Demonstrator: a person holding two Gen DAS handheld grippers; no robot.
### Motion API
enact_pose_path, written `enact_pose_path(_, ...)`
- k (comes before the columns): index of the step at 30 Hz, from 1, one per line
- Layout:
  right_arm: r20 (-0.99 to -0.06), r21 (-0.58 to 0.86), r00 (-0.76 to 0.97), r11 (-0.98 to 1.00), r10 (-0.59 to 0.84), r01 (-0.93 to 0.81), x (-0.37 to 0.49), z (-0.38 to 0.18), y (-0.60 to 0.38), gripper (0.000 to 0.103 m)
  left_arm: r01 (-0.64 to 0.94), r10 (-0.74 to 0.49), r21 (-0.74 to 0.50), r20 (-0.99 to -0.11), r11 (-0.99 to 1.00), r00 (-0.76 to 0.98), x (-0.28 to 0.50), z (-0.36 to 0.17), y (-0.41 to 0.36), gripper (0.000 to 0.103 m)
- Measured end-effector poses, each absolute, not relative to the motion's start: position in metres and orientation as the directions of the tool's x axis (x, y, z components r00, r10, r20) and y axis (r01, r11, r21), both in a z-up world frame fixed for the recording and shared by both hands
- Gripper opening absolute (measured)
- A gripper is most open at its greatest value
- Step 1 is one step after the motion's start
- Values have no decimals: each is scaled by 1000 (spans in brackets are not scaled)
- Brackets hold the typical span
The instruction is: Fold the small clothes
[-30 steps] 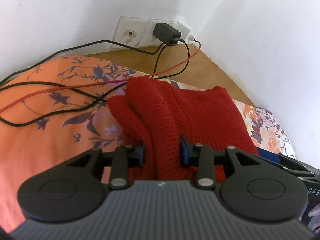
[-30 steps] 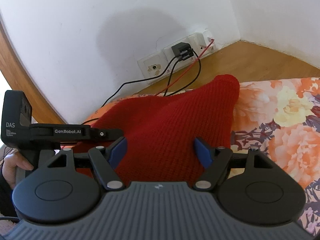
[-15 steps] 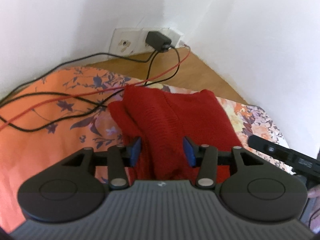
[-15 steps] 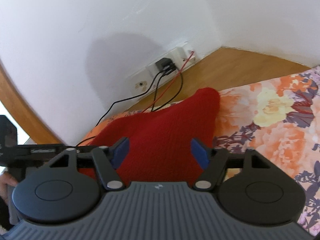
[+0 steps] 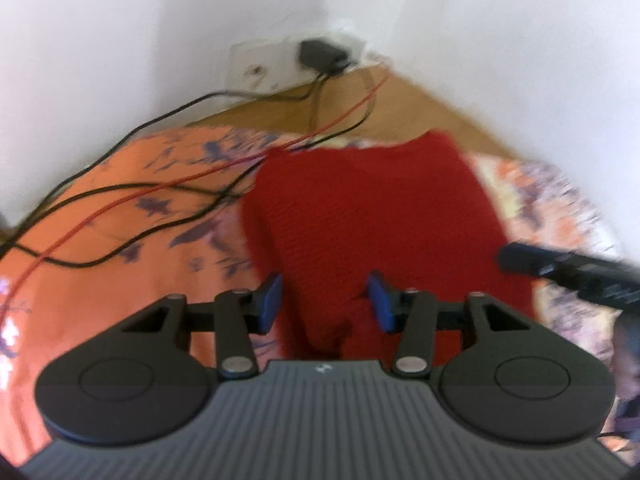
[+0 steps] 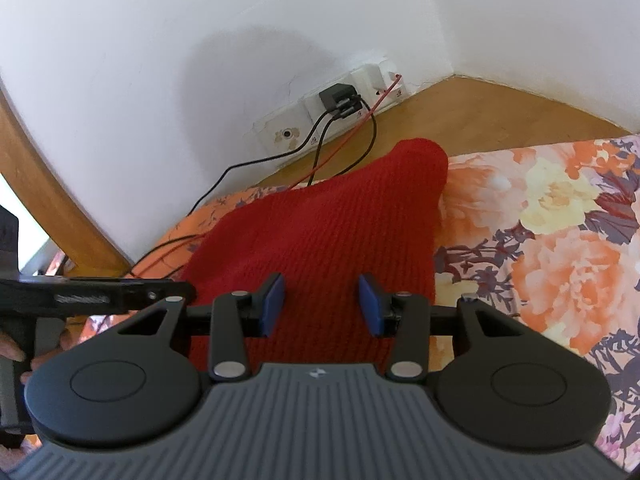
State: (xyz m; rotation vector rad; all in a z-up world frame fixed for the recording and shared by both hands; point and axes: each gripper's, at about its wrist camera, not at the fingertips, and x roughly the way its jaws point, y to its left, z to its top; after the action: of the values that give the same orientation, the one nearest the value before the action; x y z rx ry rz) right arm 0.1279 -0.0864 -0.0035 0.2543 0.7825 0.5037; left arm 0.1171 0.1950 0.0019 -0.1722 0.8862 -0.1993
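Note:
A red knit garment (image 5: 368, 208) lies folded on a floral orange bedspread (image 5: 100, 280), its far edge near the room corner. My left gripper (image 5: 325, 304) sits at its near left part, shut on a thick bunch of the knit that bulges between the blue pads; this view is blurred. In the right wrist view the same garment (image 6: 320, 232) runs from a far corner down under my right gripper (image 6: 322, 306). Its jaws stand half apart over flat knit, with no pucker between them. Each gripper's black body shows at the edge of the other's view.
Black and red cables (image 5: 168, 188) trail across the bedspread's left side to a charger (image 6: 338, 96) in a wall socket. A wooden strip (image 6: 500, 112) separates the bedspread (image 6: 560, 260) from white walls. A hand (image 6: 12, 354) holds the left gripper's handle.
My right gripper's jaws have narrowed from wide apart to about half. The left gripper rose and tilted up with its jaw gap unchanged, and the garment's bunched left side now looks flatter.

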Motion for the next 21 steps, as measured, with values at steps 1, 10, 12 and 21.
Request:
enact_pose_path(1, -608, 402, 595, 850, 525, -340, 128, -4, -86, 51, 89, -244, -240, -757, 967, 607, 118, -4, 197, 53)
enact_pose_path(10, -574, 516, 598, 814, 559, -266, 139, -3, -108, 91, 10, -320, -396, -727, 918, 607, 124, -15, 215, 66)
enact_pose_path(12, -577, 523, 595, 812, 560, -257, 144, -6, -114, 93, 2, -336, -421, -720, 907, 608, 124, -18, 217, 66)
enact_pose_path(21, -588, 671, 472, 722, 657, -170, 172, -53, -134, 97, -18, -403, -520, -683, 854, 609, 130, -30, 221, 66)
